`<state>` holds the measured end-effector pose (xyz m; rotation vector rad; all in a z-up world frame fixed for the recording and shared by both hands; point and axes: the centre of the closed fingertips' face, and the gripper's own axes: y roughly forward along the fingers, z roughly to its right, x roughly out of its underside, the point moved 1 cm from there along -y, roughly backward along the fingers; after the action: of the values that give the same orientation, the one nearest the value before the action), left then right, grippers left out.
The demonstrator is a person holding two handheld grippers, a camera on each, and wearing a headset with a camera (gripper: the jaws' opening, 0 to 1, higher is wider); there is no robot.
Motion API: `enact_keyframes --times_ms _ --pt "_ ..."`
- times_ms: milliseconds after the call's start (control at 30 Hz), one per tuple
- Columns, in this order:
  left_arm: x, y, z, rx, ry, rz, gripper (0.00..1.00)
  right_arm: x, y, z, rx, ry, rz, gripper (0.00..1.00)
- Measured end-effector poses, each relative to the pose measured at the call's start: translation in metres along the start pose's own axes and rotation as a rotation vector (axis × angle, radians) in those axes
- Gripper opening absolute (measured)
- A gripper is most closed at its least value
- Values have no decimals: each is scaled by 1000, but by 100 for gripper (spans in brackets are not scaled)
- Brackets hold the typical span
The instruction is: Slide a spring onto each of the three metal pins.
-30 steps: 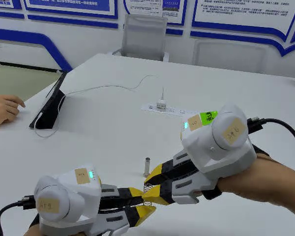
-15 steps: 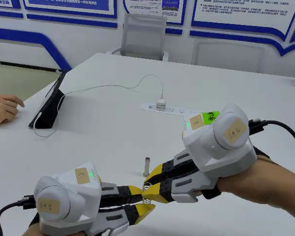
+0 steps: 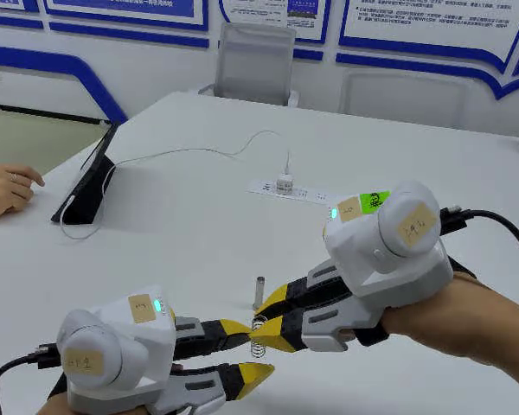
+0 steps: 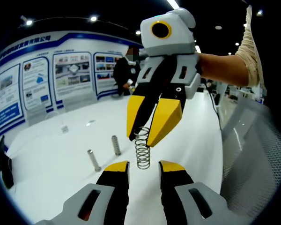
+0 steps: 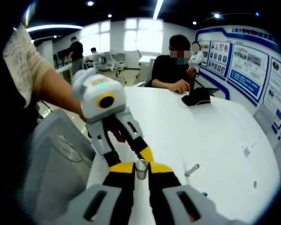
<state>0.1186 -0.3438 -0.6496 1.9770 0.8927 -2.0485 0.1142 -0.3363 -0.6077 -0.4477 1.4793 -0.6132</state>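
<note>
A tablet and power strip sit on the table.

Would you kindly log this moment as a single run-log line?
right gripper: shut on small coiled steel spring | left gripper: open, jaws flanking spring's lower end | bare upright metal pin: unsprung | pin beside it: appears sprung

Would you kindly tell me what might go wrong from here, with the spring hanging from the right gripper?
1. The right gripper pinches the spring by its top coils alone, so it may slip or swing.
2. The left gripper is open, its jaws flanking the spring's lower end; closing off-centre could bend it or knock it loose.
3. The bare pin stands upright nearby; a stray jaw might topple it.
</note>
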Motion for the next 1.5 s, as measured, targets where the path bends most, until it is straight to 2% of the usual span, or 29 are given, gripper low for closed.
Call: enact_keyframes --times_ms 533,1033,1500 --pt "5 -5 -11 -47 -63 -3 47 -2 -5 18 43 19 12 12" --pt "8 -4 -16 -60 -77 -6 52 0 -7 50 96 59 14 12" --pt "11 -7 -19 -70 -86 -9 53 -3 -2 84 155 102 41 12"
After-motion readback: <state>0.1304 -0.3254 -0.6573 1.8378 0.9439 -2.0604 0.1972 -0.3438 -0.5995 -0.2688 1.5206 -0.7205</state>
